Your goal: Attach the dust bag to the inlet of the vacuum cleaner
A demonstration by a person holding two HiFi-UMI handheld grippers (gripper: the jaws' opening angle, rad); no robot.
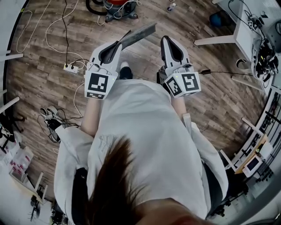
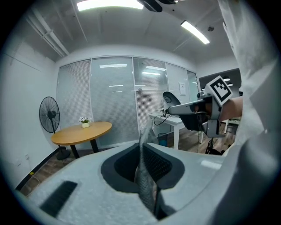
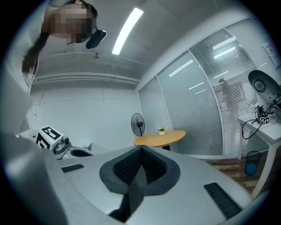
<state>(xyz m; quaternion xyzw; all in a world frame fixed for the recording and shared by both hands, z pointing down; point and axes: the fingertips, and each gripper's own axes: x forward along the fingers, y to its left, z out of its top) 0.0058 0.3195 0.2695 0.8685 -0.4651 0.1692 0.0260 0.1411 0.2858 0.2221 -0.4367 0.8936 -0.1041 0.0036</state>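
At the far left a white power strip [image 1: 70, 68] lies on the wood-plank floor [image 1: 39, 88], with thin pale cables [image 1: 48, 30] looping round it. Your left gripper [image 1: 117, 47] is a smooth, pale-grey moulded shell with a dark, ribbed hollow round the jaws. In the left gripper view those jaws are pinched on the bag [image 1: 139, 34], which stands edge-on between the pads as a thin grey sheet with a fine, woven, scaly texture. From above, the bag is a long, flat grey panel reaching out from the jaws and slanting up to the right, held off the floor. The vacuum [image 1: 119, 4] sits on the floor at the top edge, well apart from the bag. It has a rounded red body over a dark base, with a curved black hose beside it. Your right gripper [image 1: 167, 40] has the same pale shell. In the right gripper view its jaws are closed, the ribbed dark pads meeting in one line with nothing between them. Past it stand a round wooden table [image 3: 160, 137] and a black fan [image 3: 138, 124]. At the far right is a white desk [image 1: 246, 33], strewn with dark wires.
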